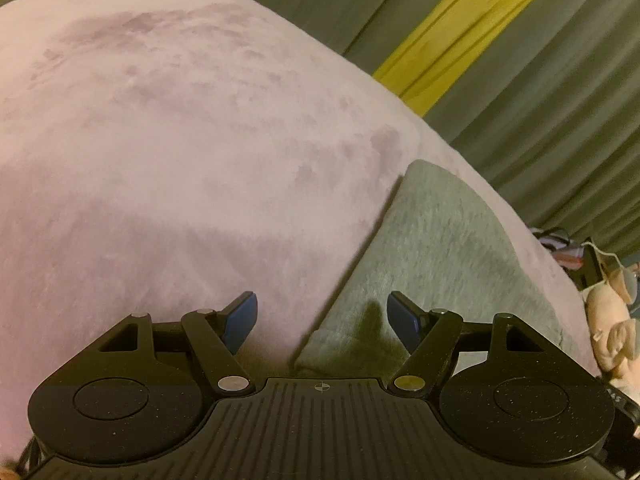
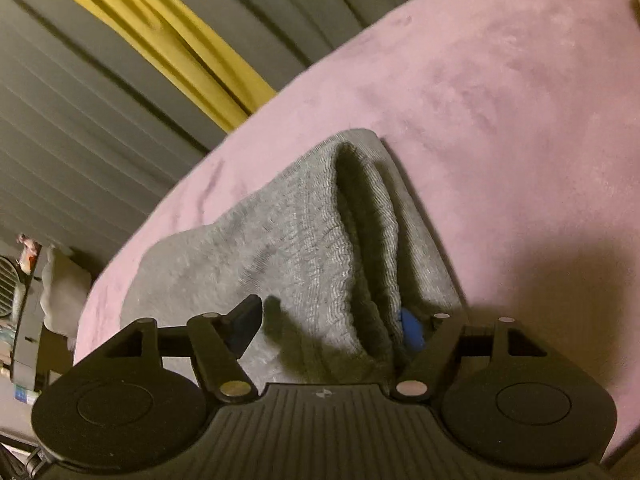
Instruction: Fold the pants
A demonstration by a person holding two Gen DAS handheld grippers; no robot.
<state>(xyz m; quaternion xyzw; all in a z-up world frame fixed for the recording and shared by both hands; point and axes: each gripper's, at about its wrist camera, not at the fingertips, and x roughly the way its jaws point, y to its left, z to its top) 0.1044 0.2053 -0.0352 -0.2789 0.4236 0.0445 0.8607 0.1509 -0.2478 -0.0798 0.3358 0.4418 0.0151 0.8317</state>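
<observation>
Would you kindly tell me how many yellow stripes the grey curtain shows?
1. A single yellow stripe runs down the curtain behind the pink bed; more may lie outside both views.

We see a plush pink bed cover [image 1: 168, 152], grey pleated curtains [image 2: 80, 128] with a yellow stripe [image 1: 460, 20], and a pink stuffed toy [image 1: 612, 332] beside the bed.

Left hand-held gripper [image 1: 321, 320] hangs spread over grey pants [image 1: 436, 248] (edge on pink blanket [image 1: 160, 152]).
</observation>
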